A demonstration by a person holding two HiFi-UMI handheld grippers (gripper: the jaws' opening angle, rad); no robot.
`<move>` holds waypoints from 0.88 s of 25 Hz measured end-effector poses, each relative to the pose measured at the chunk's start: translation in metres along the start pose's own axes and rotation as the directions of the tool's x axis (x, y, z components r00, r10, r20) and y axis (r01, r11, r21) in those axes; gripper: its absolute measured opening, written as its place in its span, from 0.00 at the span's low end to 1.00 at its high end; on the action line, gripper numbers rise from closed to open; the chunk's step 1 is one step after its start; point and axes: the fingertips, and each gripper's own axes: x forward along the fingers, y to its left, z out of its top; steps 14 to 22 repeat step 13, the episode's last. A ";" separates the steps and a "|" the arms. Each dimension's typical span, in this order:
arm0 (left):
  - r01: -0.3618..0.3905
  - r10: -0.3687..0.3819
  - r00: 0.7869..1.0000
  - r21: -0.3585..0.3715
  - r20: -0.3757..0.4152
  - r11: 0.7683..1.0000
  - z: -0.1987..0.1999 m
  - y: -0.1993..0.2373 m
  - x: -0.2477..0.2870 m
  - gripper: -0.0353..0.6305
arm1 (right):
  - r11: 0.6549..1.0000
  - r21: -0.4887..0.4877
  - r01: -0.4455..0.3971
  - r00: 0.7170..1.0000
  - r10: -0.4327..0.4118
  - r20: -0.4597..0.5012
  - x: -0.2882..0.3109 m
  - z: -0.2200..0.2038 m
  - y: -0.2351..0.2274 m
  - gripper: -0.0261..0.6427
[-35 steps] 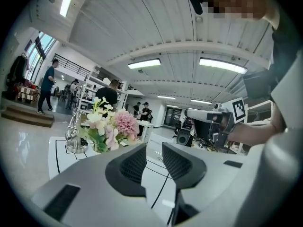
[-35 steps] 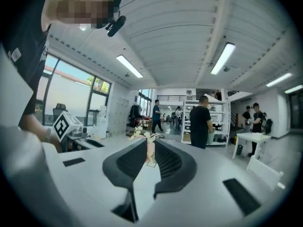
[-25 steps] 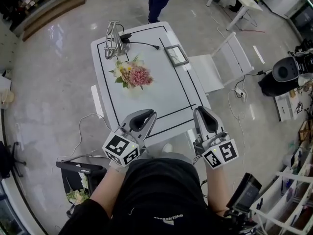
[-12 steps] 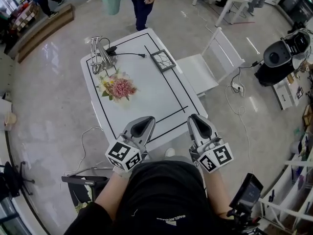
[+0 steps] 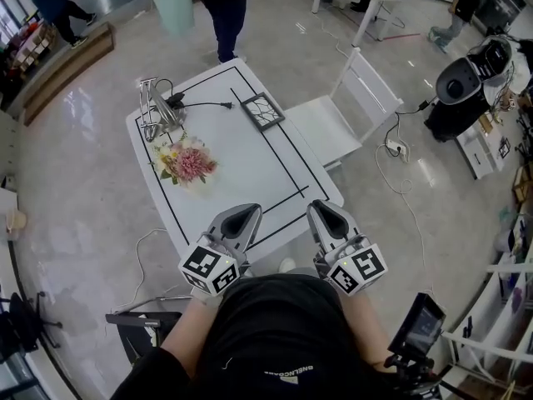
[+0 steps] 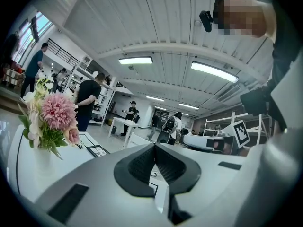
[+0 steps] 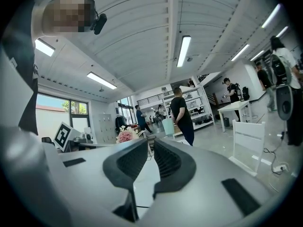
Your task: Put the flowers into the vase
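Observation:
A bunch of pink and cream flowers [image 5: 183,163] lies on the left part of the white table [image 5: 241,169]. A metal wire vase [image 5: 154,108] stands just beyond it at the far left corner. The flowers also show at the left in the left gripper view [image 6: 51,115] and small and far off in the right gripper view [image 7: 125,136]. Both grippers hover over the table's near edge, far from the flowers. My left gripper [image 5: 239,217] [image 6: 154,148] is shut and empty. My right gripper [image 5: 323,213] [image 7: 152,145] has a narrow gap between its pads, with nothing in it.
A small picture frame [image 5: 262,111] and a black cable [image 5: 208,104] lie on the table's far side. A white chair [image 5: 346,115] stands against its right edge. A person with a teal bucket [image 5: 175,11] stands beyond the far end. Cables trail on the floor.
The head view has swung, so the table now sits further left and down. The grippers stay at the near edge, a little closer together. The person with the bucket has come into view.

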 end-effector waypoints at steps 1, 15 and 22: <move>0.002 -0.002 1.000 0.000 -0.002 1.000 0.000 -0.001 0.001 0.06 | 1.000 -0.004 -0.003 1.000 0.003 -0.001 0.001 0.000 0.000 0.11; 0.016 -0.016 1.000 0.003 -0.011 1.000 -0.005 -0.007 0.004 0.06 | 1.000 -0.004 -0.021 1.000 0.021 -0.021 0.004 -0.009 0.002 0.11; 0.016 -0.016 1.000 0.003 -0.011 1.000 -0.005 -0.007 0.004 0.06 | 1.000 -0.004 -0.021 1.000 0.021 -0.021 0.004 -0.009 0.002 0.11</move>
